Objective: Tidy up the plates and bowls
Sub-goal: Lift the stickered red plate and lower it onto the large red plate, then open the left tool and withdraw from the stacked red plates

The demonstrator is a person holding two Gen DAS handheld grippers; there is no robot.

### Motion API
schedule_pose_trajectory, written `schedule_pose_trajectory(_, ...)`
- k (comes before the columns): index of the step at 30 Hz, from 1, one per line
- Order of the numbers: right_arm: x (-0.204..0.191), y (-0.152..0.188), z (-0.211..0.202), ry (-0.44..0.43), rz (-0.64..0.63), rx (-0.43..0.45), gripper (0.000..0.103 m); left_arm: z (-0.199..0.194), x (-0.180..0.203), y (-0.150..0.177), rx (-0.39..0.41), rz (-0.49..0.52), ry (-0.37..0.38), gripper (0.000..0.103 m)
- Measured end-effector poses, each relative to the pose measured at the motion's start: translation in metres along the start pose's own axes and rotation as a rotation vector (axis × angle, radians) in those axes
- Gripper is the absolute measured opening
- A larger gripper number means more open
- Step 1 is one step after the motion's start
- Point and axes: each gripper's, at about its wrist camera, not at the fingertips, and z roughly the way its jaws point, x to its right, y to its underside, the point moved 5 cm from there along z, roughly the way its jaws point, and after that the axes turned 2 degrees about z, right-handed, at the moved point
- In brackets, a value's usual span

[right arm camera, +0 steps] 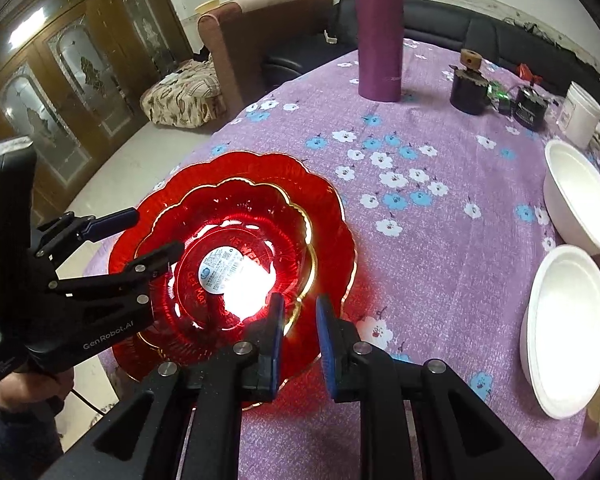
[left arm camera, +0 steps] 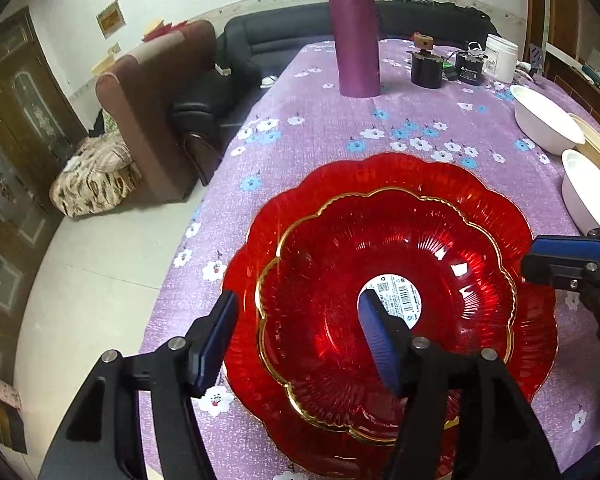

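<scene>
At the left we hold the left gripper (right arm camera: 148, 234) with fingers spread, one outside and one inside the rim of the red bowl (left arm camera: 380, 264) nested on a red plate (left arm camera: 536, 320). Our right gripper (right arm camera: 298, 322) hangs at their near edge, its narrow gap empty. White bowls (right arm camera: 568, 328) sit far right on the purple tablecloth (right arm camera: 420, 260).

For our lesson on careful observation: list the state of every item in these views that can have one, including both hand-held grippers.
Red bowl: upright, nested on the plate beneath.
Red plate: flat on the tablecloth.
Left hand-held gripper: open, straddling the bowl's rim.
Right hand-held gripper: barely parted at the plate's edge; grip unclear.
Purple flask: upright, capped.
Far white bowl: upright, empty.
Near white bowl: upright, empty.
</scene>
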Motion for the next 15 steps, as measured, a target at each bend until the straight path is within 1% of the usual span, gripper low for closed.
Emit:
schedule_pose_trajectory(5,0.004,0.004,-0.008,-0.040,0.030,0.008,0.019,-0.004,0.004,0.000,0.024,0.025,-0.042,0.063)
schedule_pose_trajectory(15,0.014,0.013,-0.019,-0.057,0.071,0.025,0.019,-0.010,0.008,0.001,0.052,0.048,-0.097,0.063)
